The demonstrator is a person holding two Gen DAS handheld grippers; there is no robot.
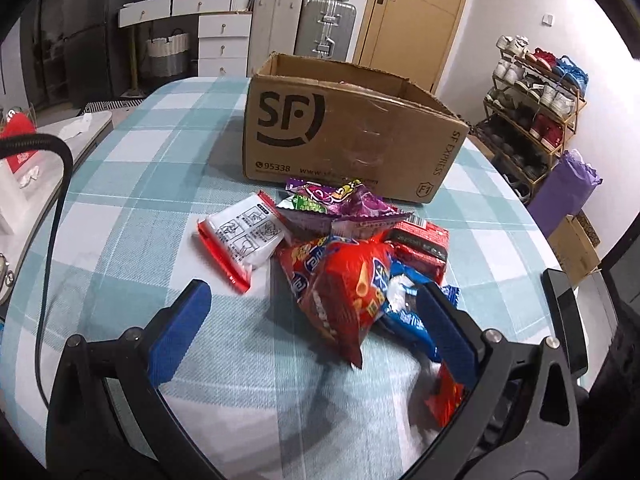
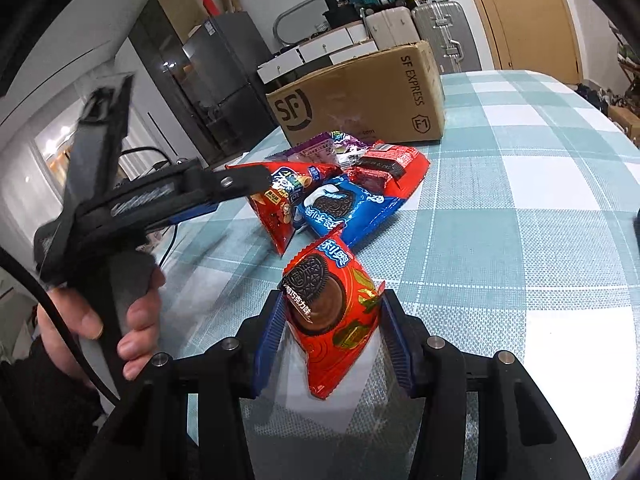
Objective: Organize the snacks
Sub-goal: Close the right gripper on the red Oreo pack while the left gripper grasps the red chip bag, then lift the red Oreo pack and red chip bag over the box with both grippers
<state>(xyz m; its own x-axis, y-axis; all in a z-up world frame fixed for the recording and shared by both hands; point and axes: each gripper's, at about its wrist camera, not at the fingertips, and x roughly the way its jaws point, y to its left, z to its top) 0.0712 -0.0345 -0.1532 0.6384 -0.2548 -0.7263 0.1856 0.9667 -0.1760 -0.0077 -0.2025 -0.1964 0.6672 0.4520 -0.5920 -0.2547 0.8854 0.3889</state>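
A pile of snack packets lies on the checked tablecloth before an open cardboard SF box (image 1: 344,128). In the left wrist view my left gripper (image 1: 316,320) is open, its blue pads either side of a red snack bag (image 1: 348,300); a white and red packet (image 1: 244,240), a purple packet (image 1: 344,204) and a blue Oreo packet (image 1: 404,312) lie around it. In the right wrist view my right gripper (image 2: 332,344) is shut on a red Oreo packet (image 2: 332,312). The left gripper (image 2: 224,196) shows there too, over the pile, near the blue Oreo packet (image 2: 340,208) and the box (image 2: 360,96).
The round table (image 1: 140,184) carries a teal checked cloth. A black cable (image 1: 52,240) hangs at the left. A shoe rack (image 1: 536,120) and a purple bag (image 1: 564,188) stand right of the table; drawers and suitcases (image 1: 324,28) stand behind it.
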